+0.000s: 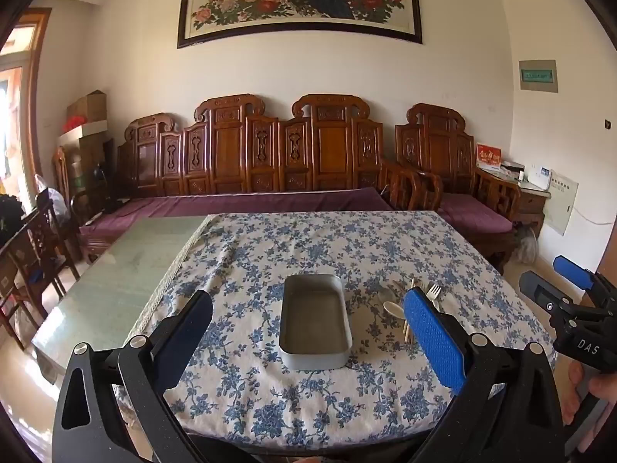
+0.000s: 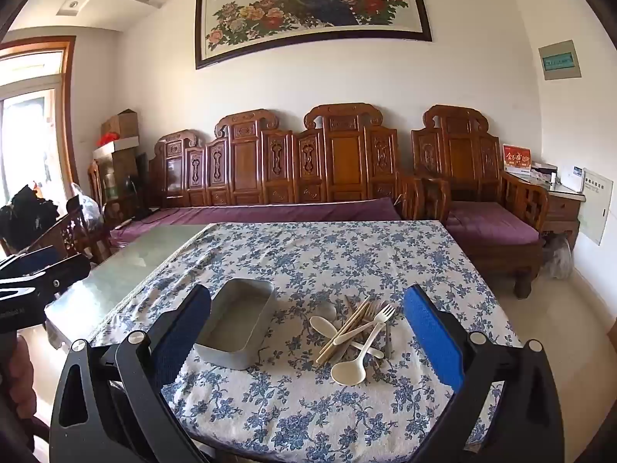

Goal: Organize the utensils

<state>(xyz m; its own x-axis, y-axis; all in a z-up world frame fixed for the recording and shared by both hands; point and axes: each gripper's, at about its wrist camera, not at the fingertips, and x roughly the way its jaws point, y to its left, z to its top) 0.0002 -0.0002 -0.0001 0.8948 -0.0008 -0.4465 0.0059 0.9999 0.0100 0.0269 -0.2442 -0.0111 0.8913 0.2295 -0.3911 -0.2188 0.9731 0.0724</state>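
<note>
An empty grey metal tin sits on the blue-flowered tablecloth; it also shows in the right wrist view. To its right lies a pile of utensils: white plastic spoons, a white fork, wooden chopsticks and metal pieces beneath. In the left wrist view the pile is partly hidden by a finger. My left gripper is open and empty, above the near table edge facing the tin. My right gripper is open and empty, facing tin and pile.
The tablecloth covers the right part of a table; bare green glass top lies on the left. A carved wooden sofa with purple cushions stands behind the table. Wooden chairs stand at the left.
</note>
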